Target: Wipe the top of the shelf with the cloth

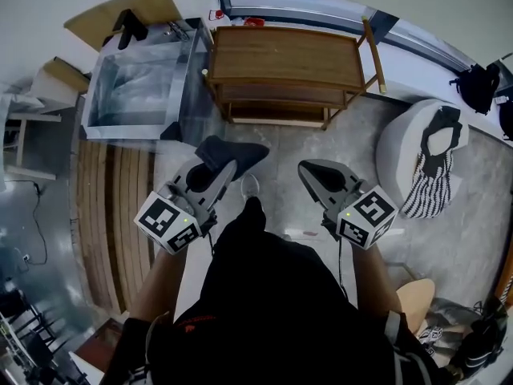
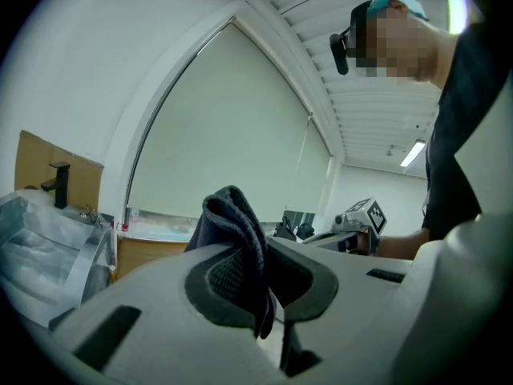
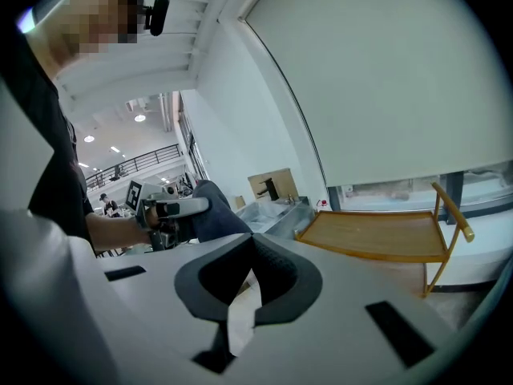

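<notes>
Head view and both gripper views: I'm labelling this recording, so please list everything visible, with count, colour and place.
Shelf: one, brown wood, ahead by the far wall.
Sink: one, steel, left of the shelf.
Faucet: one, black, behind the sink.
Cardboard: one sheet, brown, behind the faucet.
Slatted boards: brown wood, at left.
Padded seat: one, white, at right.
Striped fabric: one, black and white, draped on the padded seat.
Cloth: one, dark blue, clamped in the left gripper.
Left gripper: white, shut on the cloth.
Right gripper: white, jaws together, nothing between them.
</notes>
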Tool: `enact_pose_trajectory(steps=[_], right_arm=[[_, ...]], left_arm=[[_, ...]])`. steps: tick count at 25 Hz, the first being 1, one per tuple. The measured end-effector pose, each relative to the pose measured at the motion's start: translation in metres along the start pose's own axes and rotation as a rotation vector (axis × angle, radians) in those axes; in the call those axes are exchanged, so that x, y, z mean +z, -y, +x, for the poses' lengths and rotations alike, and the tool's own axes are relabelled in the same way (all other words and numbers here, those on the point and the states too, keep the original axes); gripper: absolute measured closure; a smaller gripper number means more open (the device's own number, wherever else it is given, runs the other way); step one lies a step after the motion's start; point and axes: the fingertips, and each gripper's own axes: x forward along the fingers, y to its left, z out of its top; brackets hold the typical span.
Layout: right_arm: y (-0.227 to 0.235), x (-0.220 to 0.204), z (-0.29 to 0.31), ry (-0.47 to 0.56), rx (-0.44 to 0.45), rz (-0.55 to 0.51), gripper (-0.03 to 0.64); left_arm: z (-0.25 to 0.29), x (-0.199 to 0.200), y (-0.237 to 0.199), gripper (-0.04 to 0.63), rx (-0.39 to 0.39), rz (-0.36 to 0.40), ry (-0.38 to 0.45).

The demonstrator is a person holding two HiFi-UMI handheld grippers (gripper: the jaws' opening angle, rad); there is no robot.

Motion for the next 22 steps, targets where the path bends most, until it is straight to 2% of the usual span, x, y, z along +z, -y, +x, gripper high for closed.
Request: enact_pose_trajectory(steps=[11,22], right_arm=[[0.051,0.061,0.093,-0.017,-0.027,0.02,0.612],[0.09,0.09,0.137,-0.013,-0.038,0.036,0.612]], left_arm=[[0.036,0.042,-0.113,0.557,-0.049,-0.024,-0.013],[0.063,0.061,-0.178,0.557,-0.075,-0.037,-0.011]])
